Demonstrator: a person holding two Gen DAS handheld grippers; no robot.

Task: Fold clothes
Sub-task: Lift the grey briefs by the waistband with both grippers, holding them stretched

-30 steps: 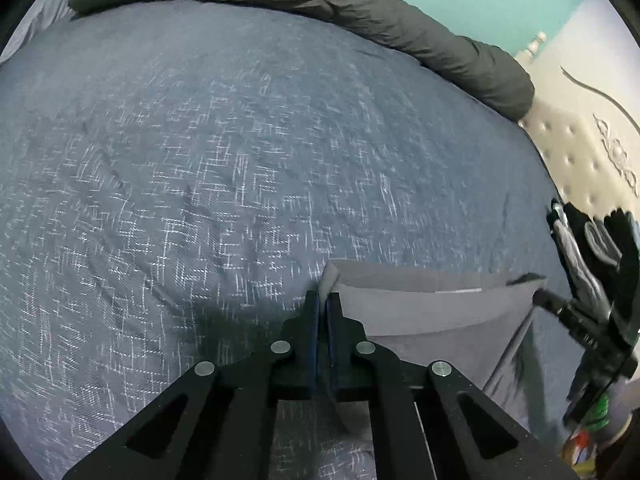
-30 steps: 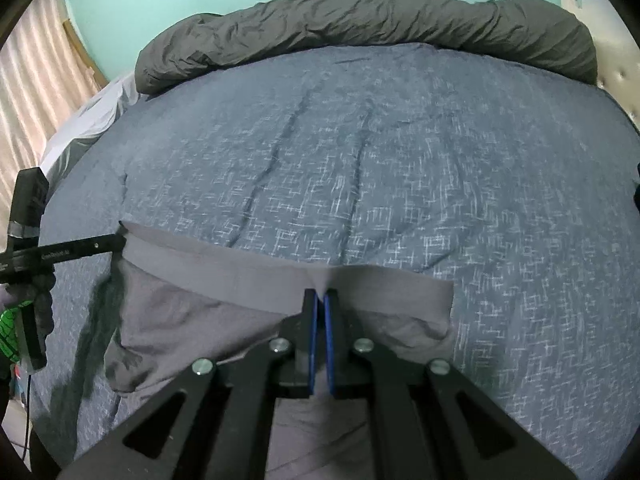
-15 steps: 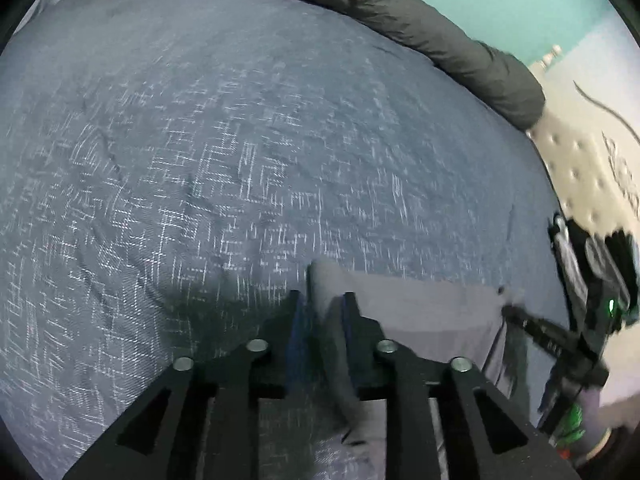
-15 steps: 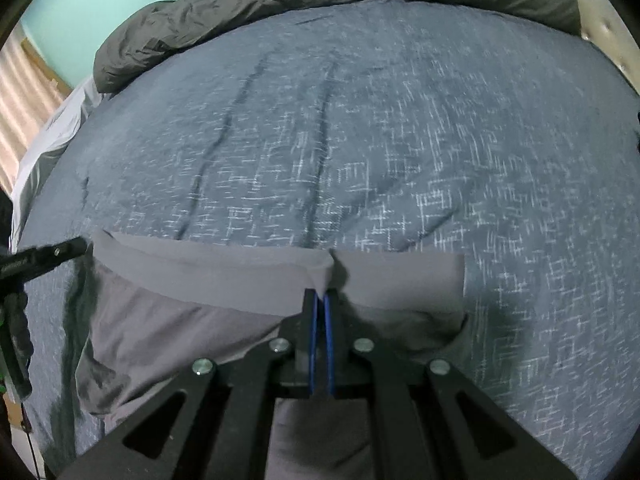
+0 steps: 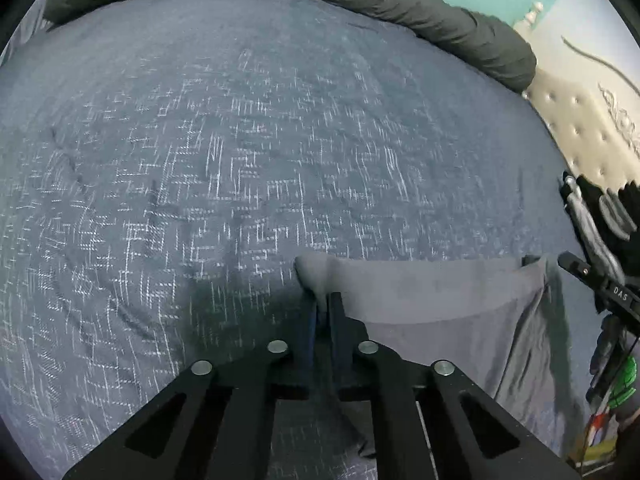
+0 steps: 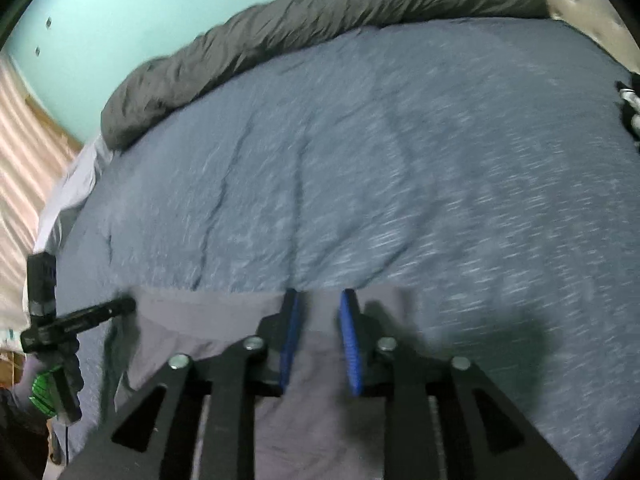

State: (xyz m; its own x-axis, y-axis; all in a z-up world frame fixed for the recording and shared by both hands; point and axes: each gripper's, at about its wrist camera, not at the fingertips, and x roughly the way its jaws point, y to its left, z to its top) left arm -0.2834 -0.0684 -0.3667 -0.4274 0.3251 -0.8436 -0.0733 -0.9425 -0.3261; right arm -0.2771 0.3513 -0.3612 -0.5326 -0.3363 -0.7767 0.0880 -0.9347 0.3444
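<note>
The grey garment (image 5: 440, 304) lies flat at the near edge of the bed, its straight folded edge running across the blue flecked bedspread (image 5: 248, 152). The left gripper (image 5: 322, 312) is pinched tight on the garment's left corner, cloth bunched between its fingers. The right gripper (image 6: 318, 320) stands with its blue pads (image 6: 289, 336) parted over the cloth, gripping nothing; this view is motion-blurred, so whether the pads touch the fabric is unclear. Beyond the garment the bedspread stretches wide and bare to a rolled dark grey duvet (image 6: 320, 28) along the far edge. A tufted cream headboard (image 5: 580, 120) borders the right side, with a teal wall (image 6: 132, 12) behind and a striped curtain (image 6: 24, 152) at left.
</note>
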